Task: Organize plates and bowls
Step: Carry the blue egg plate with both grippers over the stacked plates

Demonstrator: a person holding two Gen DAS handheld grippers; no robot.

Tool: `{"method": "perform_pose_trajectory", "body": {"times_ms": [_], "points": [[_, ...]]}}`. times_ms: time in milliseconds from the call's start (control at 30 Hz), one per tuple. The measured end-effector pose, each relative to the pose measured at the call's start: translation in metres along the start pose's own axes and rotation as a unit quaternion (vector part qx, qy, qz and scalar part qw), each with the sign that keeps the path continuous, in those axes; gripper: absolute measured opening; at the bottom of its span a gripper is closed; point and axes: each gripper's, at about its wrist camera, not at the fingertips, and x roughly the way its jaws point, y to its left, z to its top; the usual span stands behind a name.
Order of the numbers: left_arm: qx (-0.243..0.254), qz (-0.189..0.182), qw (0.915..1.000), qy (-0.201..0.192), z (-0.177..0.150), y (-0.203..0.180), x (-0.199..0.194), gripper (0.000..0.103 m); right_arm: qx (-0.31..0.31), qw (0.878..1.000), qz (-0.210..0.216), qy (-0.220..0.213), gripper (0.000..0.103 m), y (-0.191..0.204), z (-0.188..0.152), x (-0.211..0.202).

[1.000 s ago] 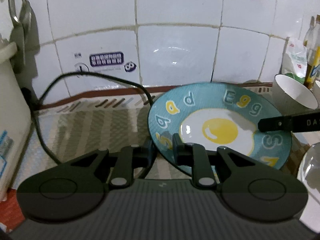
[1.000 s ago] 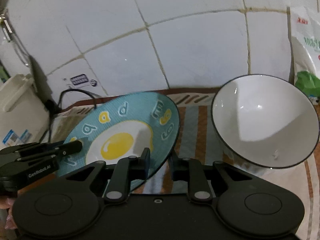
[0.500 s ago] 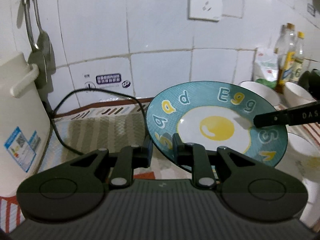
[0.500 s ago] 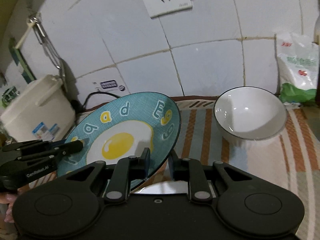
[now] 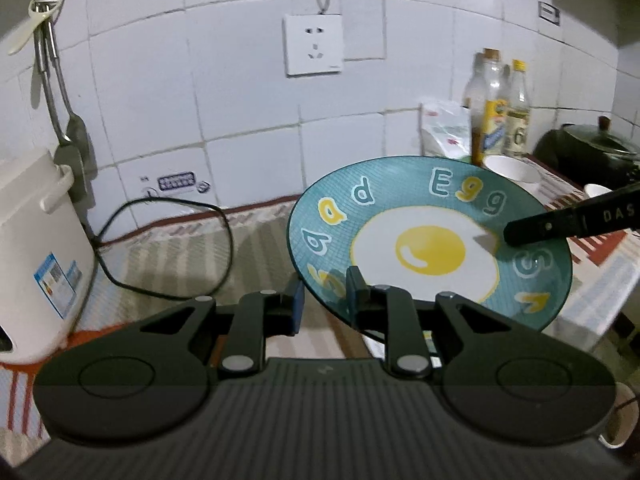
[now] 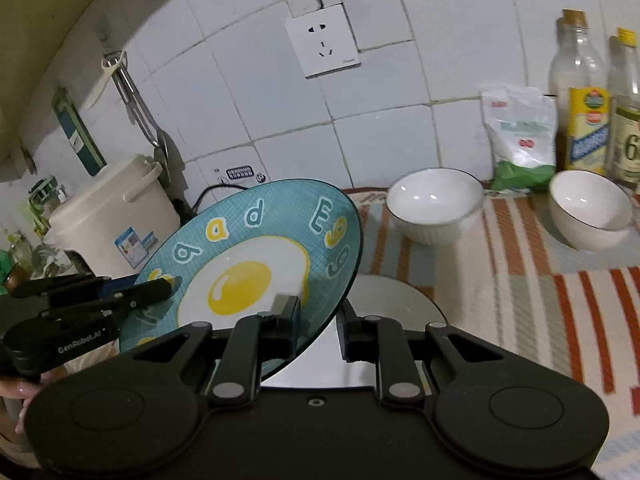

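Our left tongs point(image 5: 325, 294) pinch the near rim of the blue egg plate point(image 5: 430, 240), and our right tongs point(image 6: 318, 326) straddle its opposite rim without clearly closing on it. The plate hangs tilted between both, above the bench point(image 6: 520, 280) and a white plate point(image 6: 394, 300). If either grip slackens, we judge it could slide out and strike that plate or the bowls point(image 6: 434, 204) beyond

1. A home kitchen is shown.
2. The wall point(image 6: 400, 92) is faced with white tiles, and a socket point(image 6: 323, 41) is mounted on it.
3. Utensils point(image 5: 60, 92) are hung from a hook above a white rice cooker point(image 5: 38, 260).
4. Oil bottles point(image 6: 582, 96), a food bag point(image 6: 520, 136) and white bowls point(image 6: 434, 204) are set on a striped counter mat point(image 6: 540, 280).
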Motion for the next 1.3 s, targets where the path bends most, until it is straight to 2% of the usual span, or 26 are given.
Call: {"method": "perform_pose_trajectory", "body": {"times_ms": [267,533,1000,1300], "points": [[-0.004,-0.014,0.9998,0.01,-0.024,-0.026,-0.008,0.02,0.001,1.0,-0.003,0.005,0.023,-0.015,-0.028,-0.015],[-0.022,-0.034,0.9986,0.033,-0.048,-0.029,0.003,0.02,0.025,0.999,0.011,0.018,0.023,-0.033,-0.049,-0.008],[-0.025,-0.04,0.998,0.042,-0.051,-0.037,0.025,0.02,0.004,1.0,-0.018,0.016,0.023,-0.044,-0.058,0.003],[-0.03,-0.041,0.9973,0.053,-0.05,-0.034,0.036,0.02,-0.045,0.998,-0.043,0.012,0.024,-0.033,-0.058,0.009]]}}
